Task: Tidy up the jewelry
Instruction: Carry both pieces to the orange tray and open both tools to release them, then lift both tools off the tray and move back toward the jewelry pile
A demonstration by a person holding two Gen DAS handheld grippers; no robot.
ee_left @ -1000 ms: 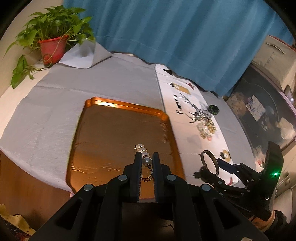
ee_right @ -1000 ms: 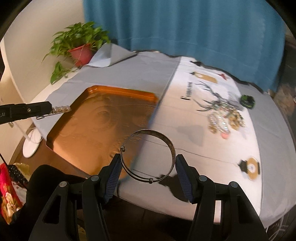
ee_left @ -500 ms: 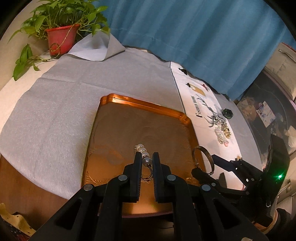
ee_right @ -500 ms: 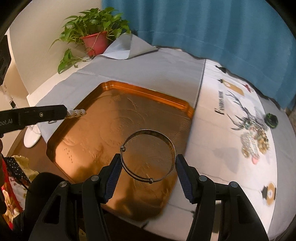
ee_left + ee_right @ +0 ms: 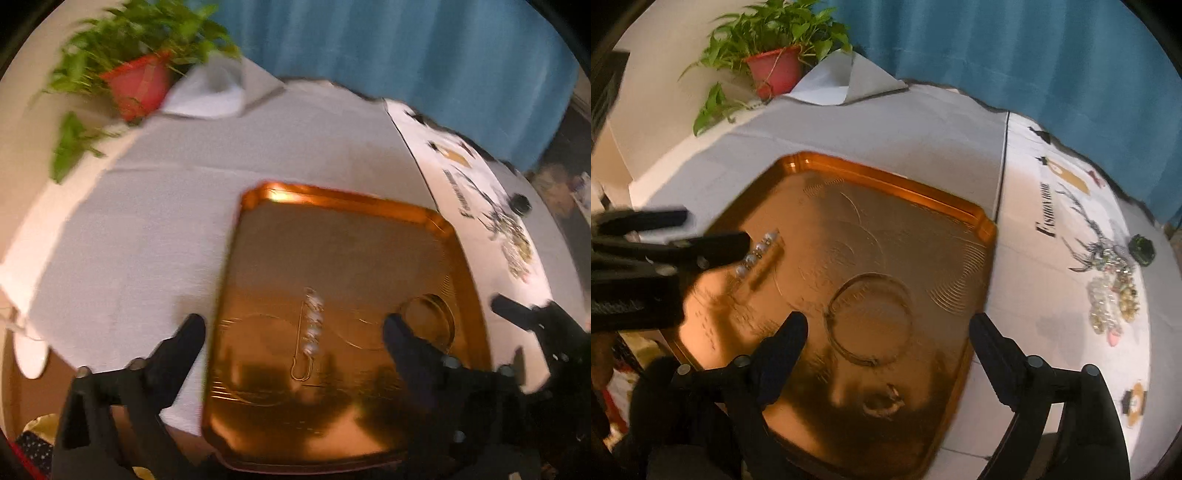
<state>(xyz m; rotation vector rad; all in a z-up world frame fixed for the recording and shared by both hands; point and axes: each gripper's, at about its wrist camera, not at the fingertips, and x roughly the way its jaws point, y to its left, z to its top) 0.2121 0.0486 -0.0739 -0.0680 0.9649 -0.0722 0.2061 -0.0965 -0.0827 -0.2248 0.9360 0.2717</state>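
An orange tray [image 5: 343,201] [image 5: 886,177] lies on the grey cloth. A pearl bracelet [image 5: 313,325] [image 5: 757,253] lies on the tray's left part. A thin metal bangle [image 5: 870,323] [image 5: 428,321] lies flat on the tray's right part. A small ring-like piece [image 5: 882,404] lies near the tray's front edge. My left gripper [image 5: 293,332] is open and empty, above the bracelet. My right gripper [image 5: 888,332] is open and empty, above the bangle. The left gripper also shows in the right wrist view [image 5: 679,232].
A pile of jewelry [image 5: 1112,291] [image 5: 517,247] lies on a white printed cloth [image 5: 1052,229] right of the tray, with a dark green item [image 5: 1141,249] beyond it. A potted plant [image 5: 775,66] [image 5: 136,86] stands at the far left corner. A blue curtain hangs behind.
Both grippers have opened. The pearl bracelet left my left gripper and the bangle left my right gripper; both now lie on the tray. Both views moved further over the tray.
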